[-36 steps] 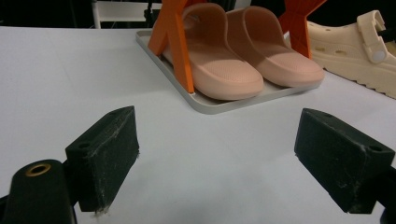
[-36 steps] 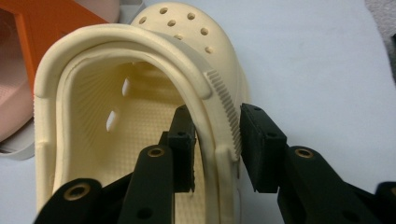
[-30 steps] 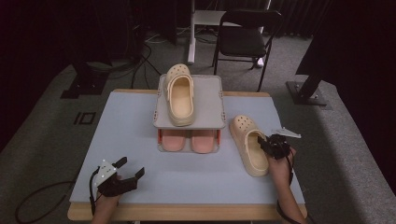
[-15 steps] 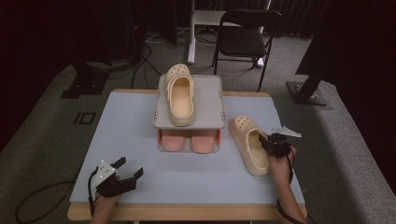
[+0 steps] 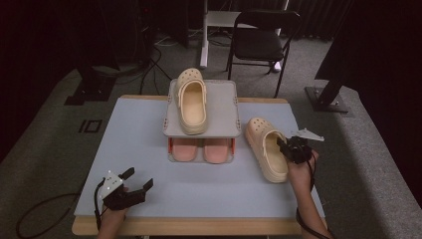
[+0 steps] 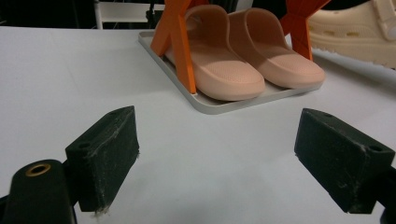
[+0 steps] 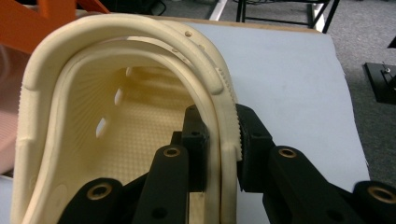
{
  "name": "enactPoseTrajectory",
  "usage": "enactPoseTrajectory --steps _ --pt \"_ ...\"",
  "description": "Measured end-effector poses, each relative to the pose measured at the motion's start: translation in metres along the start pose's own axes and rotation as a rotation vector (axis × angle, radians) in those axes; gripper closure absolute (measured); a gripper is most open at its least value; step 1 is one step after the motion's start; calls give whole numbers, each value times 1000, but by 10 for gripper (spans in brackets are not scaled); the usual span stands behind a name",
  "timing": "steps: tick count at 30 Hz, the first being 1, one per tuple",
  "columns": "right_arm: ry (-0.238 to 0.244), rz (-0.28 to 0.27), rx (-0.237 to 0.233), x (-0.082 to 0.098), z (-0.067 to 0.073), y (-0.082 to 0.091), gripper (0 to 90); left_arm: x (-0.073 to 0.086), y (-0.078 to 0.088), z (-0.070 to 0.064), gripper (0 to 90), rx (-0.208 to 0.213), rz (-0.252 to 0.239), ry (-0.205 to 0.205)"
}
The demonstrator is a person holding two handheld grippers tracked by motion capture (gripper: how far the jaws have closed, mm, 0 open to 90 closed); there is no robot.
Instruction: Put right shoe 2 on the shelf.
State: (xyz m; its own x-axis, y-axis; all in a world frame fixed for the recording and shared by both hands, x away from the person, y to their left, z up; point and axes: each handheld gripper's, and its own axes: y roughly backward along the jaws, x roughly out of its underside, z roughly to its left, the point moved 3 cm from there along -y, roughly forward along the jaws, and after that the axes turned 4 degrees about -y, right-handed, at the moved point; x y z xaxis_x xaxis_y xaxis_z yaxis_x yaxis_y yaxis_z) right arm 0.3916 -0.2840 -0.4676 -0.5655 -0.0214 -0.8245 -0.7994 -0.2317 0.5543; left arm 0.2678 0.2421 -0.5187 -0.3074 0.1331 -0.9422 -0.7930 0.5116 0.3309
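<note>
Right gripper view looks straight along the two black fingers (image 7: pixel 247 140), which pinch the side wall of a cream clog (image 7: pixel 116 107): one pad inside the shoe, the other outside against its ribbed rim. The fingers have just been closing, with that wall between them, and the pads now press on it from both sides. In the high view this clog (image 5: pixel 265 148) lies at the right of the table (image 5: pixel 134 129), just beside the shoe rack (image 5: pixel 224 107), heel end toward the person, with the right gripper (image 5: pixel 288 148) at its outer edge near the heel.

Counted from the high view, there are two cream clogs: the gripped one and a second clog (image 5: pixel 191 99) on the rack's grey top shelf. Two pink slides (image 5: pixel 201 149) sit side by side on the lower tray. The rack is single, with orange uprights.

The left gripper (image 5: pixel 135 181) rests near the table's front left corner, well apart from the shoes, its fingers spread wide with nothing between them.

Left gripper view adds what the high view hides: the slides' (image 6: pixel 243 60) rounded toes, the orange uprights (image 6: pixel 180 42) and the tray lip. Right gripper view alone gives the clog's dotted footbed and vent holes.
</note>
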Motion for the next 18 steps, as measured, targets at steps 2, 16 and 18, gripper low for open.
enactPoseTrajectory --steps 2,16,18 --pt "4 -11 -7 -5 3 2 762 0 0 0 135 3 -1 2" --pt "70 -68 -77 -41 9 20 764 1 1 1 135 2 -3 5" --pt "82 -77 -74 -47 10 23 763 1 1 2 135 1 -3 5"
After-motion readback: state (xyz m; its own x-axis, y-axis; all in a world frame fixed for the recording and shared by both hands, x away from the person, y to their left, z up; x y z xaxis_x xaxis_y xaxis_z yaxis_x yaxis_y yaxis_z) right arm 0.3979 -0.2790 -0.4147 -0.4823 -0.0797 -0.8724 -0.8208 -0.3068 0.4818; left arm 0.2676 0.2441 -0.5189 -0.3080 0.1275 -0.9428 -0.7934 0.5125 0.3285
